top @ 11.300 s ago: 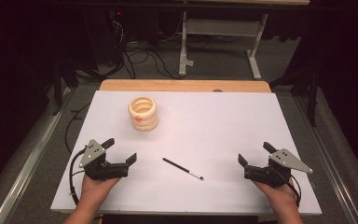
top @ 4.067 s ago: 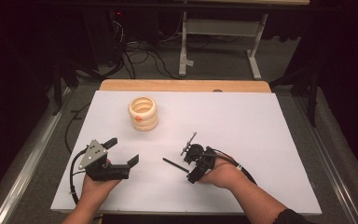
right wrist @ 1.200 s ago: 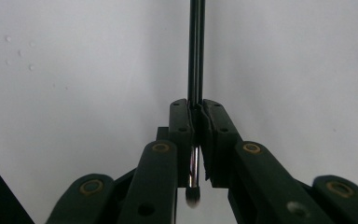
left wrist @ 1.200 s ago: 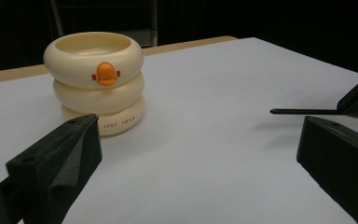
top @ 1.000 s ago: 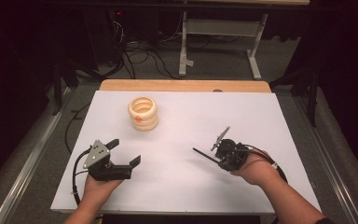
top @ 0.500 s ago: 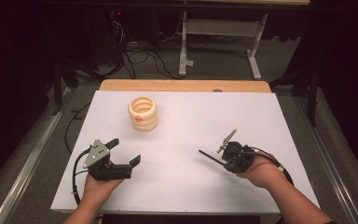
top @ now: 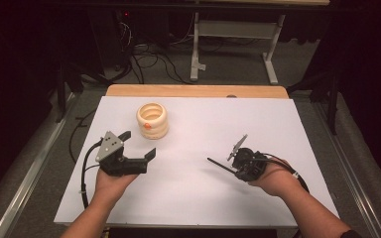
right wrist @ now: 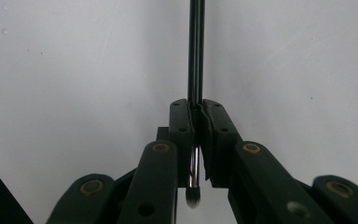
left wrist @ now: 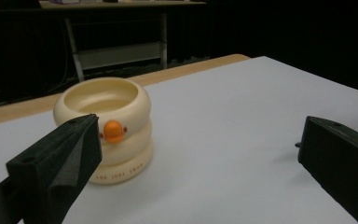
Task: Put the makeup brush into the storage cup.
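White table (top: 193, 198) under both claws. Cream ringed cup (top: 153, 119) with an orange knob stands upright just ahead of the left claw (top: 139, 145), near but apart; that claw spread wide, nothing between its jaws. Right claw (top: 234, 166) pressed together, pinching a thin black pen (right wrist: 196, 56); the shaft sticks out past its jaws, above the tabletop.

White bench (top: 188, 198) with wooden far edge; tangled cables (top: 149, 54) and grey metal frame (top: 233, 34) beyond.
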`<state>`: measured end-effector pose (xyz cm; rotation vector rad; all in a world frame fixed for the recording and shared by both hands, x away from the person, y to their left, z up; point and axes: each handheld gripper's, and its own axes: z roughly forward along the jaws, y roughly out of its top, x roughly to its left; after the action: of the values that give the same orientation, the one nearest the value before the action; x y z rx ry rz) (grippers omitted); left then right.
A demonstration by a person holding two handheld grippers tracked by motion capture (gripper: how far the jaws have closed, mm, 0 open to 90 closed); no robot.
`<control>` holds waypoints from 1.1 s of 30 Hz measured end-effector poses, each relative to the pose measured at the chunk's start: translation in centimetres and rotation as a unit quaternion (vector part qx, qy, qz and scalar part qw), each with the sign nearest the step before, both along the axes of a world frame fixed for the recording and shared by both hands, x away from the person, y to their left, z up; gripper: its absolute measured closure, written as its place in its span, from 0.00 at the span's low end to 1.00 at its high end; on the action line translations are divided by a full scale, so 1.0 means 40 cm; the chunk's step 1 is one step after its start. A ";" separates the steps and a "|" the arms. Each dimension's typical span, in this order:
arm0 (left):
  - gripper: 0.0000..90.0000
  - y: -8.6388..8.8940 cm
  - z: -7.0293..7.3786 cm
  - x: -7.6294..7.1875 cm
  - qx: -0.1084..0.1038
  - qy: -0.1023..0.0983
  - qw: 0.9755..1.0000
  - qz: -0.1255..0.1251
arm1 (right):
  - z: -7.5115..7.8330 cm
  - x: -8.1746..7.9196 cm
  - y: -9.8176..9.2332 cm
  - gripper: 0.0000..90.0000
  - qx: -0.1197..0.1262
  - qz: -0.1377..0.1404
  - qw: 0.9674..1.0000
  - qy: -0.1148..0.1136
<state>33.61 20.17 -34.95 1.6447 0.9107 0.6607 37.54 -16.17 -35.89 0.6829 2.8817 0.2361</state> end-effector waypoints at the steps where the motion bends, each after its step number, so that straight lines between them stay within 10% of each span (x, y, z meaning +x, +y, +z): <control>1: 0.00 -0.003 0.010 0.008 0.003 -0.002 1.000 -0.001 | 0.001 0.001 0.002 0.95 0.001 0.000 1.000 -0.002; 9: 0.00 -0.041 0.048 0.059 0.003 -0.019 1.000 -0.004 | 0.000 0.005 0.023 0.95 -0.005 0.001 1.000 0.006; 33: 0.02 -0.059 -0.152 0.068 0.000 0.033 0.999 -0.015 | 0.009 0.007 0.025 0.95 0.015 -0.001 1.000 -0.004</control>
<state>36.34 17.81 -41.05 1.6857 0.9314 0.5904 37.81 -15.19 -35.52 0.6886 2.8755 0.2806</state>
